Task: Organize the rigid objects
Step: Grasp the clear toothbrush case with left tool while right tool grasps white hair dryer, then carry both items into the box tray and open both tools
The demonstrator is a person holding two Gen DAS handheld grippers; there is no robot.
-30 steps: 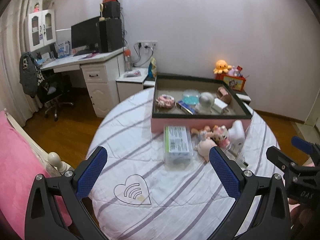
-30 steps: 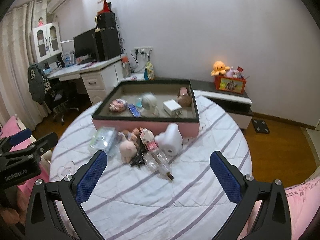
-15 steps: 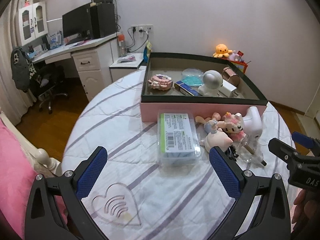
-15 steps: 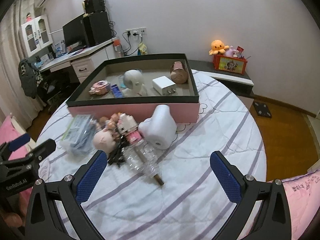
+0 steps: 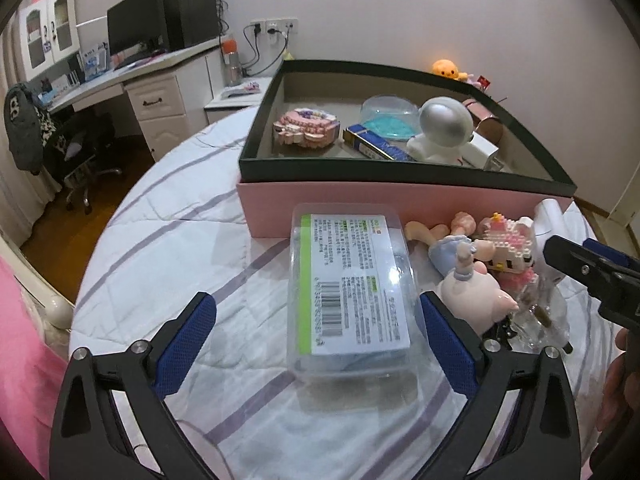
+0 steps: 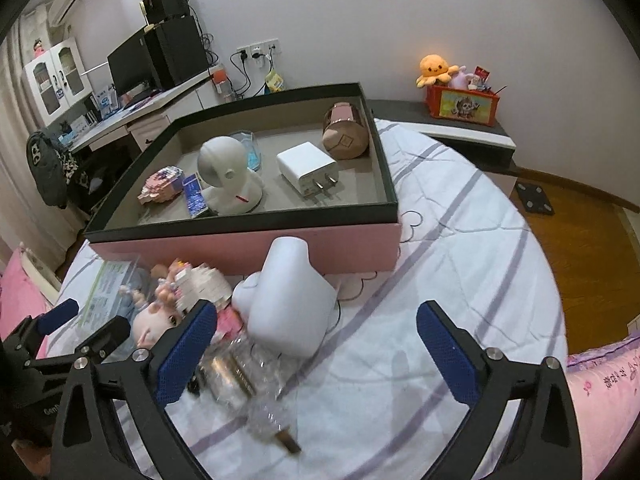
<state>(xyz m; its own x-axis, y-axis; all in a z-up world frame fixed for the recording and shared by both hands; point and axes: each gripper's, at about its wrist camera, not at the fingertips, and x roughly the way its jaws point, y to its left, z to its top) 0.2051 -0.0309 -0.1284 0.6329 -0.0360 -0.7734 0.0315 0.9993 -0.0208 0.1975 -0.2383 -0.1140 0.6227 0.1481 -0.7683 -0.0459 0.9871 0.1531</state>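
A pink box with a dark rim sits on the striped round table and holds a white round camera, a white charger, a brown cylinder, a pink block model and a blue pack. In front of it lie a clear plastic case with a label, small dolls, a white object and a clear bottle. My left gripper is open around the case's near end. My right gripper is open over the white object and bottle.
A desk with a monitor and an office chair stand at the back left. A low cabinet with an orange plush and a toy crate is at the back right. Pink bedding borders the table.
Both grippers have moved forward and down toward the table. The case now lies between the left fingers; the white object and bottle are now between the right fingers.
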